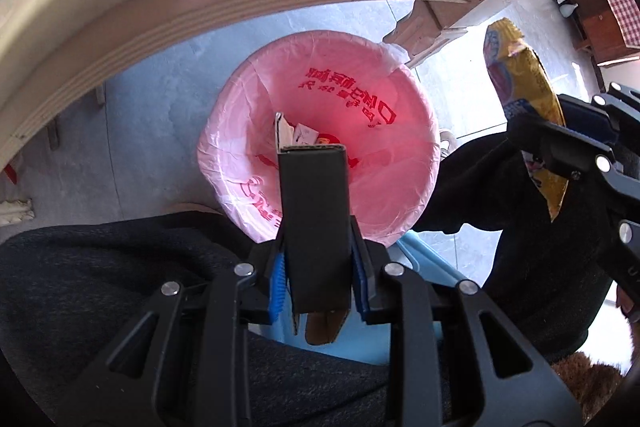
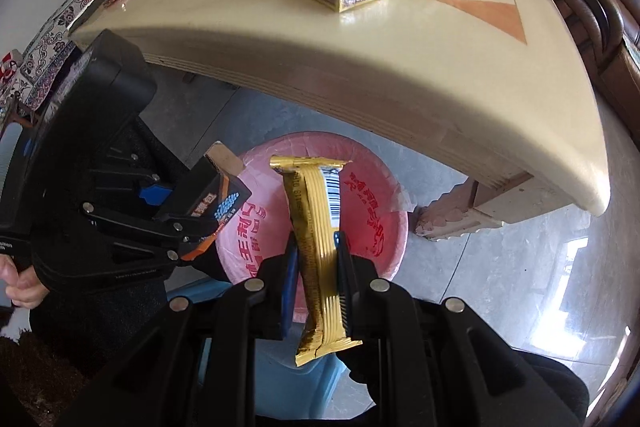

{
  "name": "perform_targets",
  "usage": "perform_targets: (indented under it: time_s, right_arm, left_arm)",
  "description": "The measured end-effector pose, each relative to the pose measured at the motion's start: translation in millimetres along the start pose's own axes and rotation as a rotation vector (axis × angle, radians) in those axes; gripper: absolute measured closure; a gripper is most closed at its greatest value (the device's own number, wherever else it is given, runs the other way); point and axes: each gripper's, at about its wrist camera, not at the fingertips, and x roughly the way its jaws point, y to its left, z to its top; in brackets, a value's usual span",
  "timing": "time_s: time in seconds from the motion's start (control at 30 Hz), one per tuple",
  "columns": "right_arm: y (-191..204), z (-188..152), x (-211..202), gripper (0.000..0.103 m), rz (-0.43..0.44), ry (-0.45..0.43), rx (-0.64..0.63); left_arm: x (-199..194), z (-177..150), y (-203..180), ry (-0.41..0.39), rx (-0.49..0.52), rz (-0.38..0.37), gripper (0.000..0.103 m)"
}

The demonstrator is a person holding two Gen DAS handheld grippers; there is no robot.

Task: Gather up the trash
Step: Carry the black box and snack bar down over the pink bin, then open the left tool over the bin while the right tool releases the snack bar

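Above the pink-lined bin (image 1: 320, 131), a light, stiff black carton (image 1: 314, 227) is clamped mid-body by the left gripper (image 1: 319, 267), and a crinkly, slippery gold wrapper (image 2: 318, 247) is pinched mid-length by the right gripper (image 2: 318, 287).

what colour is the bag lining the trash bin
Pink with red printed lettering; the bin liner shows best in the left wrist view.

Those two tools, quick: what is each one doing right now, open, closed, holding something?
Left tool: closed on a black carton, above the pink-lined bin.
Right tool: closed on a gold snack wrapper, above the same bin.
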Motion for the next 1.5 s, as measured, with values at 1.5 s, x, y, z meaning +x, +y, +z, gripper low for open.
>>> perform_targets:
  time_s: [1.5]
  right_arm:
    - [-35.4,-13.5,150.9,0.054,0.0,0.121,0.195]
  left_arm:
    - [97.7,39.4,30.6,0.137,-0.206,0.041,0.051]
